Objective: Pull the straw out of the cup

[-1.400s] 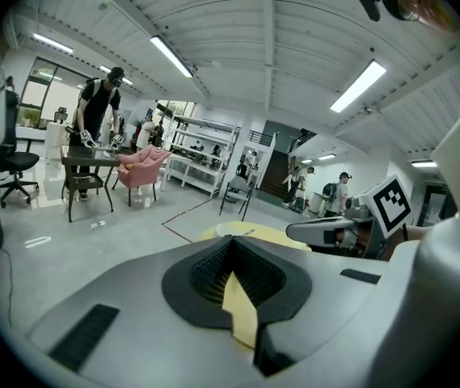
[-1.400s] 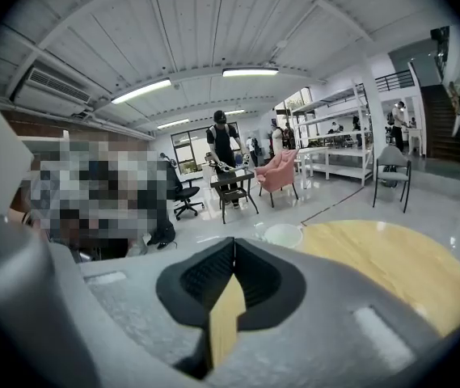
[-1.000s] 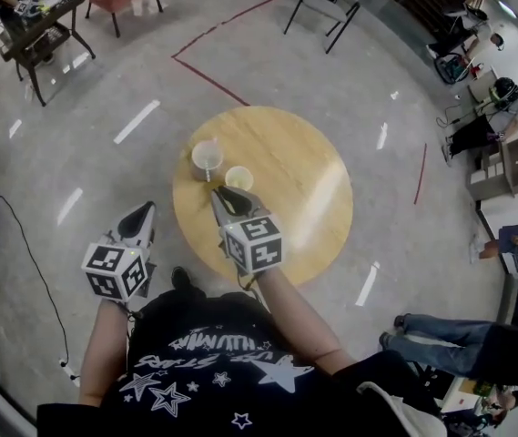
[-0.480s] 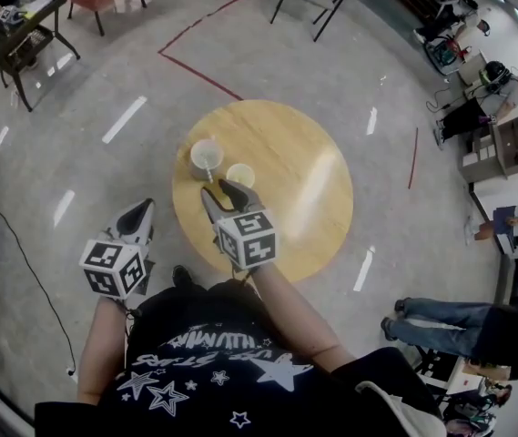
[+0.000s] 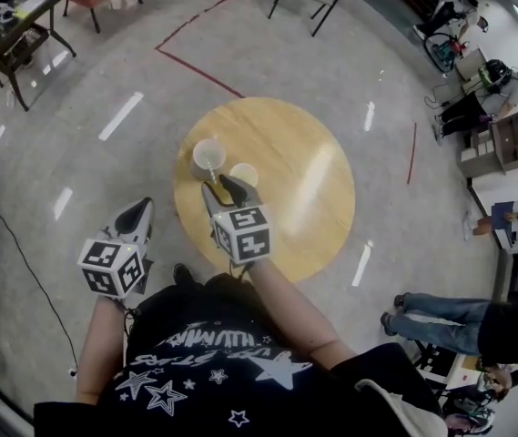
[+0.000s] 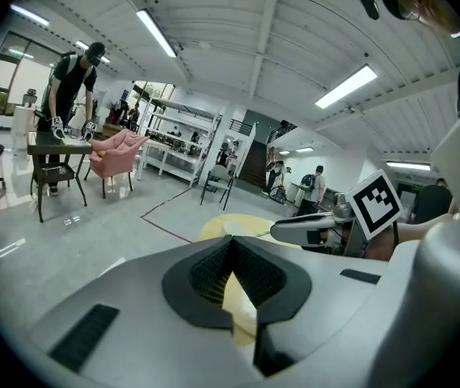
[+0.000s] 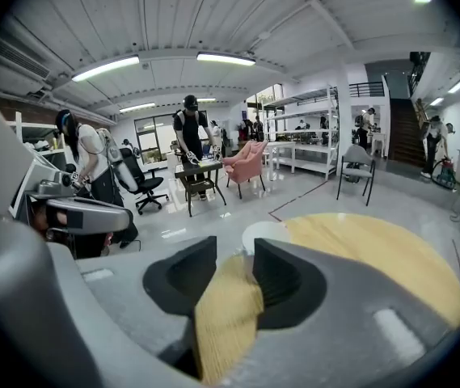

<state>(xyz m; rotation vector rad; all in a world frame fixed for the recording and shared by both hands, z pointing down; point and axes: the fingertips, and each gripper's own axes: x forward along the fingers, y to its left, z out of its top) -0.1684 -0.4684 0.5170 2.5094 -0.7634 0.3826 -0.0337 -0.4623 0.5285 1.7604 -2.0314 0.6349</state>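
Tongs: our right tongs [image 5: 221, 188] have just been opening, wide and empty above the worktop's [image 5: 304, 180] left edge, near a larger cup [image 5: 208, 157] and a smaller cup [image 5: 243, 174]. Our left tongs [image 5: 140, 209] are pinched together, empty. We cannot make out the straw.

Straw too small to discern; cup [image 7: 265, 231] half hidden behind fingers [image 7: 288, 280].

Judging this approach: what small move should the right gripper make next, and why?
Probably ease the right gripper forward toward the larger clear cup on the round wooden table. Its jaws have just been opening, with nothing between them, and stand short of the cup's rim; the straw is too small to see.
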